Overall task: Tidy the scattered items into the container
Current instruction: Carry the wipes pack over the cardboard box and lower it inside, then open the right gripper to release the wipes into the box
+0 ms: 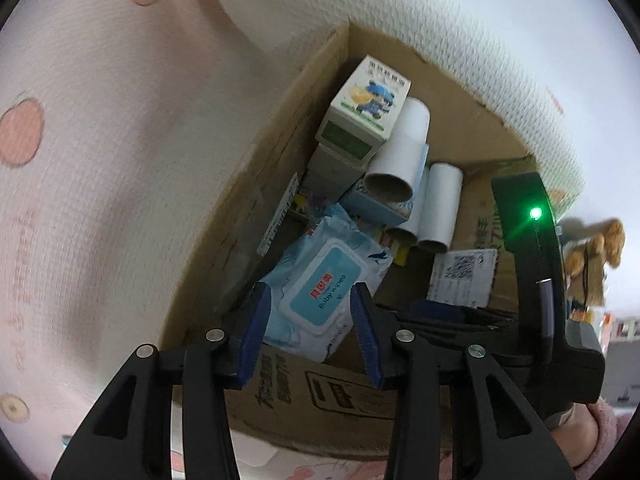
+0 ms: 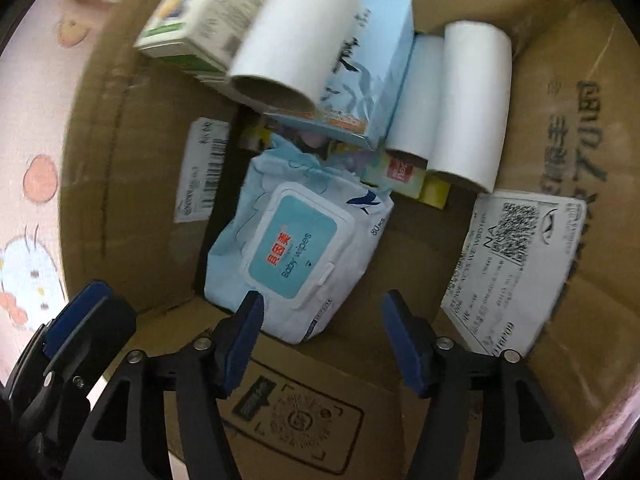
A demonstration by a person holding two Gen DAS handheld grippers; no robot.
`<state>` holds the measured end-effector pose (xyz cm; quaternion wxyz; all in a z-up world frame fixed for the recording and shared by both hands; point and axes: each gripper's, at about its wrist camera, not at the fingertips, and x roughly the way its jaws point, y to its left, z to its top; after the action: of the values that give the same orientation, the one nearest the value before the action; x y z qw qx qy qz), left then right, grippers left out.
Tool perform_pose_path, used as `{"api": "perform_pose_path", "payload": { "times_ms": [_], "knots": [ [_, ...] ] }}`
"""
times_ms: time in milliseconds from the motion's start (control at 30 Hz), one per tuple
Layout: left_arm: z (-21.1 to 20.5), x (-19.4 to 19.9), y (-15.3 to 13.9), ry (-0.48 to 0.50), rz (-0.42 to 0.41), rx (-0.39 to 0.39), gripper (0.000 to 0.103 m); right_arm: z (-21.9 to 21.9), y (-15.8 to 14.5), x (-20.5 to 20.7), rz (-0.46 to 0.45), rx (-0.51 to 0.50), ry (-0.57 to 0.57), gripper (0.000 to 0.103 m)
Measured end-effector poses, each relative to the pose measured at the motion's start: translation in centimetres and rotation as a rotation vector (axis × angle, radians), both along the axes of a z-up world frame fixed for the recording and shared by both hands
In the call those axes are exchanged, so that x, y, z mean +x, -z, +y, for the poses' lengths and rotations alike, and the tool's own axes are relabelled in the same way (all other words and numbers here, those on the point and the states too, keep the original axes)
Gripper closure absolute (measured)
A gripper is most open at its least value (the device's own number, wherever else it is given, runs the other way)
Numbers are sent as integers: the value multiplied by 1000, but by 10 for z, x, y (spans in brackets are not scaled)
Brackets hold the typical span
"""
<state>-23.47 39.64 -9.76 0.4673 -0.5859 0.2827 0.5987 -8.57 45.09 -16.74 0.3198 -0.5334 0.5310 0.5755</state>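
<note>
Both my left gripper [image 1: 310, 312] and right gripper [image 2: 320, 320] hang open, empty, over the cardboard box [image 2: 120, 160]. The wipes pack [image 2: 296, 252] lies inside at twelve o'clock; the leaning tube [image 2: 304, 28] may topple.
</note>
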Motion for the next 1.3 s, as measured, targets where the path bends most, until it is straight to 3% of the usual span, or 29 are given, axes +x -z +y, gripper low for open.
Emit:
{"api": "perform_pose_path", "payload": {
  "times_ms": [167,200,233,267,300,400,700,1000,1167,1300],
  "knots": [
    [18,-8,13,53,15,-64,60,3,7,-6,-39,-15,-10,44],
    [21,-8,15,70,36,-79,66,4,8,-5,-49,-6,3,51],
    [23,-8,17,82,45,-89,80,6,9,-2,-83,1,17,59],
    [25,-8,21,93,48,-102,86,8,12,0,-106,4,30,84],
    [27,-9,25,106,39,-115,91,10,14,2,-130,7,44,89],
    [34,-6,34,154,7,-122,94,10,19,-3,-209,52,31,89],
    [53,8,59,198,115,-209,95,15,50,-4,-209,-72,134,89],
    [49,13,59,212,177,-207,95,20,46,-9,-6,-91,142,89],
    [45,12,60,188,198,-224,95,19,41,-9,28,-103,153,89],
    [46,12,60,160,221,-241,95,14,19,-10,44,-71,70,87]
  ]
}}
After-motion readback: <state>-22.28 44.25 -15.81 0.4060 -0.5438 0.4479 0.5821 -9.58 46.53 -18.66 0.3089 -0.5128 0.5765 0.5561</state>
